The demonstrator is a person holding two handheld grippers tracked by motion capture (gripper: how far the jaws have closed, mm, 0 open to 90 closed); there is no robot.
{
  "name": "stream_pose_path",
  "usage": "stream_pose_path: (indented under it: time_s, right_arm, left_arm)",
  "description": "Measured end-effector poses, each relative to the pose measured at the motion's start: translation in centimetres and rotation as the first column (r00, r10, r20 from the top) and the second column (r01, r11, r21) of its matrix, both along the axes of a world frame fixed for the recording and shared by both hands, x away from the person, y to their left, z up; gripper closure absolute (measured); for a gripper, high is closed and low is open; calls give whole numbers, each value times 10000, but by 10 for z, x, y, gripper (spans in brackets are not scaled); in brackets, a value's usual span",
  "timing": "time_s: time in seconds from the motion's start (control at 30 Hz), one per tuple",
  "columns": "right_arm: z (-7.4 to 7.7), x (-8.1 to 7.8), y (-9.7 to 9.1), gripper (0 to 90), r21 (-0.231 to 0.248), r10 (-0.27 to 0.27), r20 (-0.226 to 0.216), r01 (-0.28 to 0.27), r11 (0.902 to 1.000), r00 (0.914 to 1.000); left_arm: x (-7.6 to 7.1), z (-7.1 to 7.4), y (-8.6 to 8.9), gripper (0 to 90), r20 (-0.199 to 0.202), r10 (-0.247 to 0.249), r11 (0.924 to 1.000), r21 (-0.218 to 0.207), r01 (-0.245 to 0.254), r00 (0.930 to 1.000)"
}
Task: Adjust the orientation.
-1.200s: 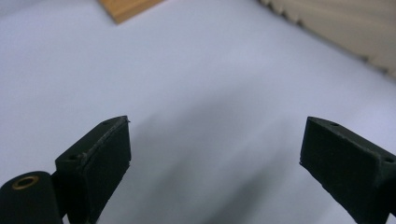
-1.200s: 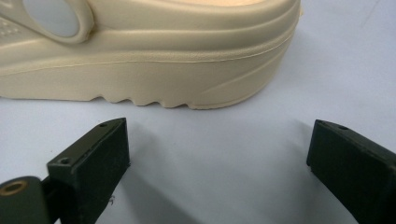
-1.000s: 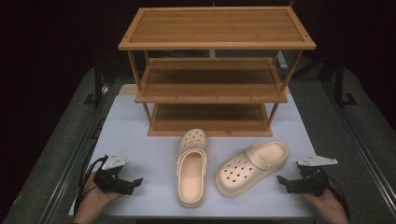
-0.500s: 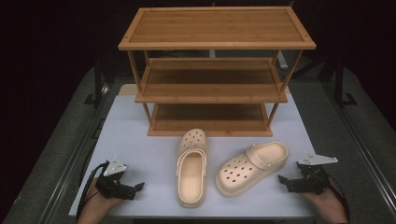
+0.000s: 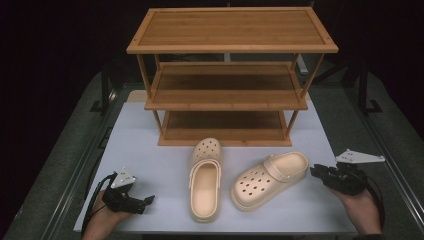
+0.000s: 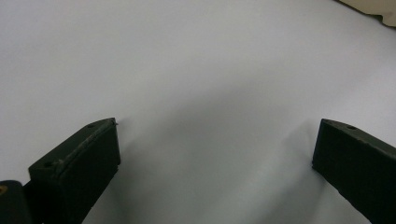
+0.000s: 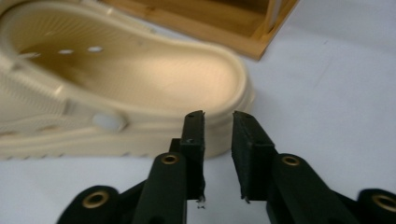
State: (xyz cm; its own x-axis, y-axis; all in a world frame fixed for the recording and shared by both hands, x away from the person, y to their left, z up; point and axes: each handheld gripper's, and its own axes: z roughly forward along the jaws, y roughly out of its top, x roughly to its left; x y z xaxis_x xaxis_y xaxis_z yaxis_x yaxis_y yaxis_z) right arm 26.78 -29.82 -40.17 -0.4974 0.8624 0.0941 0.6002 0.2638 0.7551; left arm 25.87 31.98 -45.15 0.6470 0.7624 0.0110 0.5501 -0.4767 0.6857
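Now the right hand-held gripper [image 5: 316, 171] has narrowed to a slit, empty, near the clog [image 5: 270, 179].

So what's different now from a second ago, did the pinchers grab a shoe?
No shoe is grabbed yet. The right gripper has just been closing its jaws to a narrow gap with nothing between them, pointing at the heel of the right clog. The left gripper slid a little toward the table's near edge, jaws wide open. Both clogs, the left clog included, and the wooden rack stayed put.
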Motion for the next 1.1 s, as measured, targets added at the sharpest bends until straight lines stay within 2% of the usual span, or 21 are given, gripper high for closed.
stream_pose_path:
  time_s: [0.03,0.07,0.1,0.17,0.3,0.47,0.67,0.8,0.83,0.97,1.1]
  right_arm:
    - [0,0,0,722,0,0,0,0,10000,10000]
    - [4,9,1,713,-38,-94,119,95,9999,9999]
    - [4,9,1,713,-38,-94,119,95,9999,9999]
    - [7,21,3,714,-2,-169,150,169,9999,9997]
    - [7,34,6,714,-68,-209,17,209,9998,9998]
    - [-1,54,13,733,-155,-208,-286,204,9997,9994]
    - [-9,59,19,759,-467,-128,-563,102,9989,9983]
    - [-12,57,17,814,-467,-152,-351,136,9988,9993]
    - [-12,56,18,820,-597,-141,-284,124,9981,9995]
    - [-10,55,20,829,-863,-54,-179,38,9963,9998]
    - [-8,54,17,831,-829,-54,-178,39,9965,9998]
  left_arm:
    - [0,0,0,3,8,4,10000,-6,-4,10000]
    - [0,0,0,3,18,2,10000,-7,-2,10000]
    - [0,0,0,3,18,2,10000,-7,-2,10000]
    - [0,0,0,3,22,-1,10000,-11,1,10000]
    - [0,0,0,3,19,7,10000,-23,-7,10000]
    - [0,0,0,3,19,7,10000,-24,-7,10000]
    - [0,0,0,3,24,4,10000,-25,-4,10000]
    - [0,0,0,3,13,4,10000,-16,-4,10000]
    - [0,0,0,3,10,2,10000,-15,-2,10000]
    - [0,0,0,3,6,0,10000,-16,0,10000]
    - [0,0,0,3,5,-2,10000,-19,2,10000]
